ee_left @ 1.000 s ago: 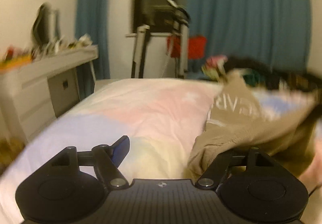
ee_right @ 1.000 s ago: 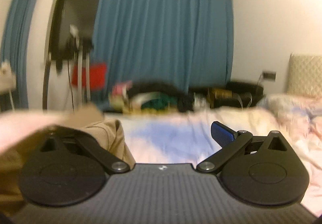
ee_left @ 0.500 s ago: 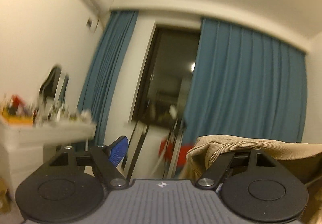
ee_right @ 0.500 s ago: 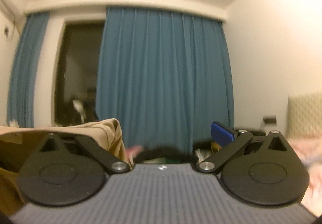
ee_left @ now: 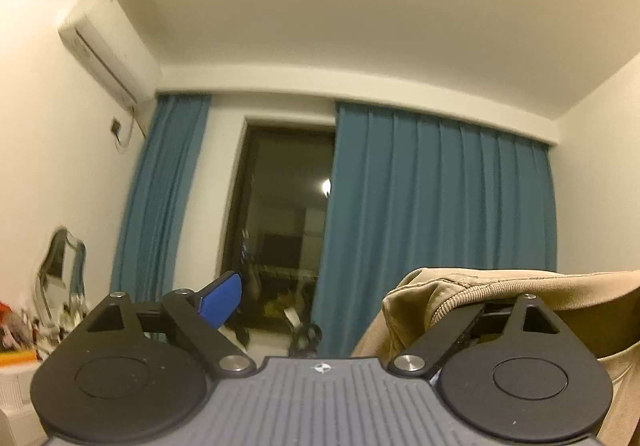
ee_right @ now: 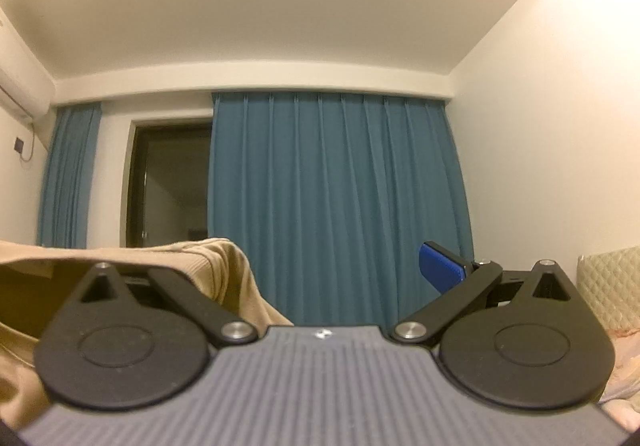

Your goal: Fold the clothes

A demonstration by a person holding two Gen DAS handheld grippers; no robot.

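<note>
A tan sweatshirt (ee_left: 432, 298) hangs in the air, draped over the right finger of my left gripper (ee_left: 326, 302) and hiding that fingertip. The left finger's blue pad (ee_left: 220, 304) is bare, and the jaws stand wide apart. In the right wrist view the same tan sweatshirt (ee_right: 208, 262) lies over the left finger of my right gripper (ee_right: 326, 270). Its other blue pad (ee_right: 442, 270) is bare too, with a wide gap between the fingers. Both cameras tilt up toward the ceiling, so the bed is out of view.
Blue curtains (ee_left: 436, 230) flank a dark window (ee_left: 280, 221) straight ahead. An air conditioner (ee_left: 108, 53) is mounted high on the left wall above a cluttered desk (ee_left: 24, 326). A quilted headboard (ee_right: 608, 282) and pink bedding show at the right edge.
Both grippers have risen and tilted upward, carrying the sweatshirt off the bed. The bed and the clothes pile have dropped out of view and the ceiling now fills the top.
</note>
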